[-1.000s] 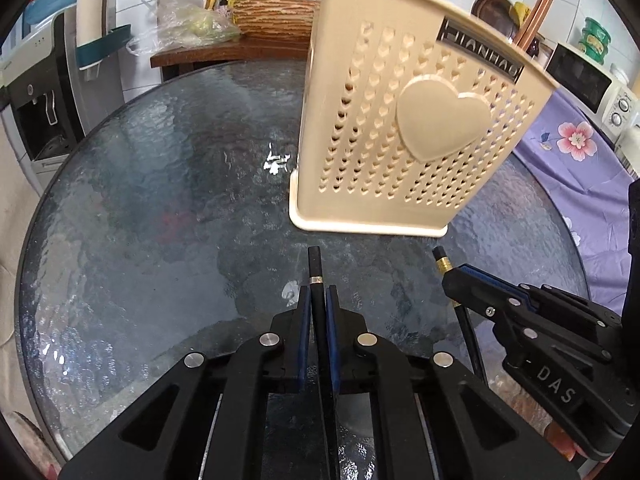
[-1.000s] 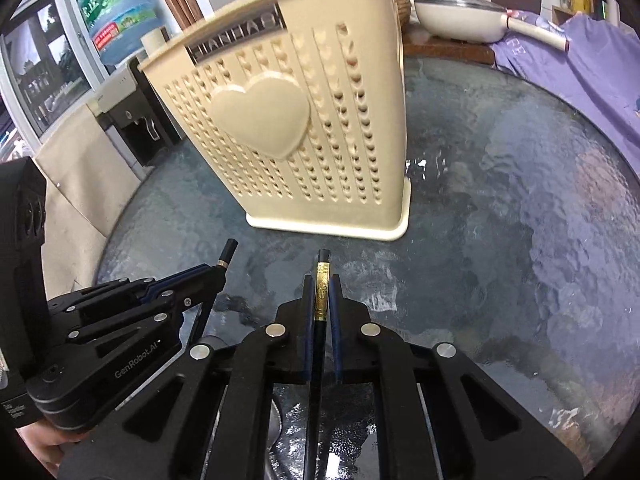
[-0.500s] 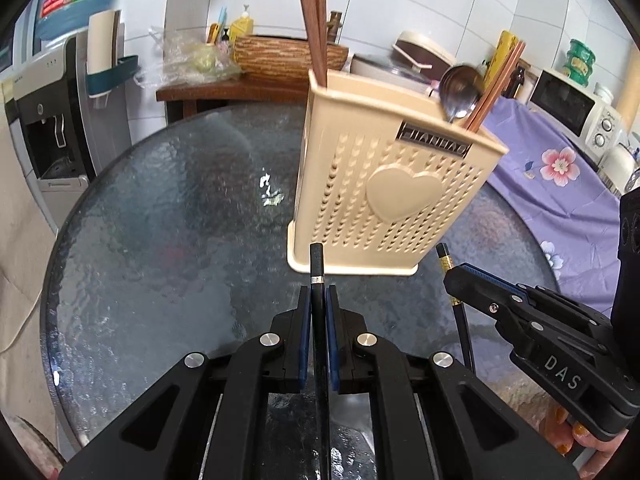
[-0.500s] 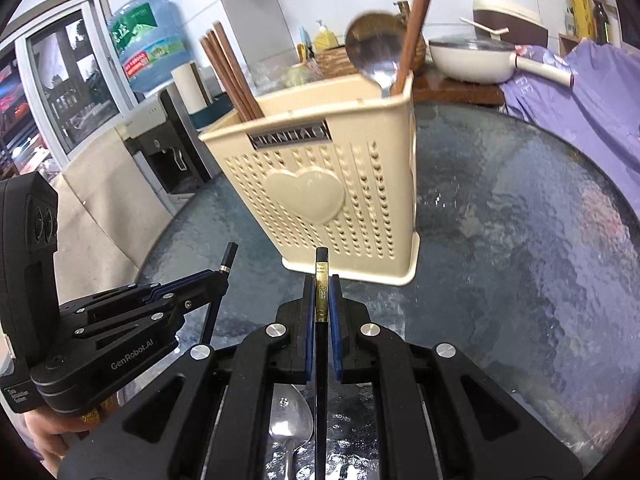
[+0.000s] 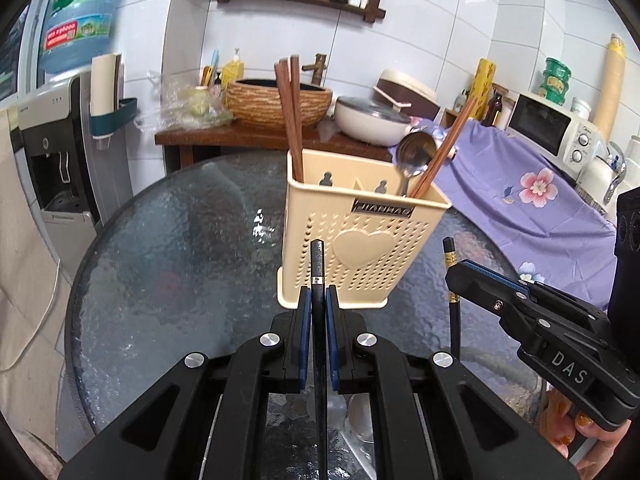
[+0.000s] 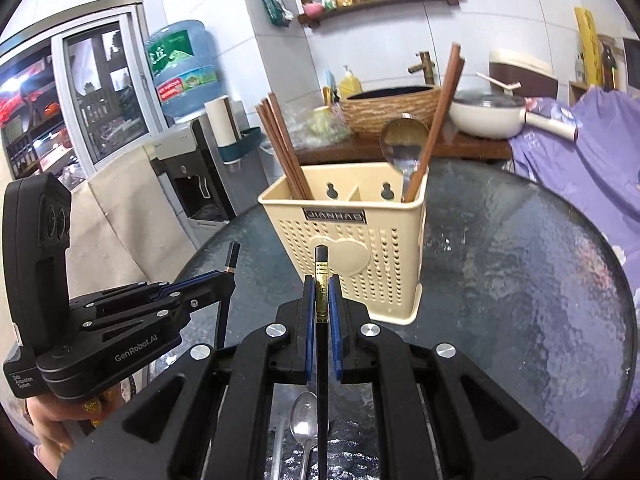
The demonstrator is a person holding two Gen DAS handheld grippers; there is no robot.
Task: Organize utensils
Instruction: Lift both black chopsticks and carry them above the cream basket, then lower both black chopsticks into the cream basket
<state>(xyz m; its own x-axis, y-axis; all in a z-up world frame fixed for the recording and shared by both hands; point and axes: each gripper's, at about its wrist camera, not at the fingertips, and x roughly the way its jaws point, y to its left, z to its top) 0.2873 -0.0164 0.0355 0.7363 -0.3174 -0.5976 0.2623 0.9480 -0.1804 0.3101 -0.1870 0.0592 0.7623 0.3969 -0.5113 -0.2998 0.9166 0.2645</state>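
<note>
Each tool, left tool (image 5: 316,304) and right tool (image 6: 321,300), was clamped on 1 black chopstick (image 5: 317,264), tip up, probably to clear the holder (image 5: 360,240) rim just ahead on the table (image 5: 168,272)

Both units are showing matte black bodies, blue finger pads and silver screws: the left hand-held gripper (image 5: 317,300) is reading "GenRobot.AI", the right hand-held gripper (image 6: 321,292) "DAS"; fingernails are wearing orange polish.

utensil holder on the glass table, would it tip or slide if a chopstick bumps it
The utensil holder is tall on a narrow base and looks like thin perforated plastic, so probably light and tippable. The glass table looks smooth, so it may slide first. The spoon and wooden chopsticks inside add little weight.
</note>
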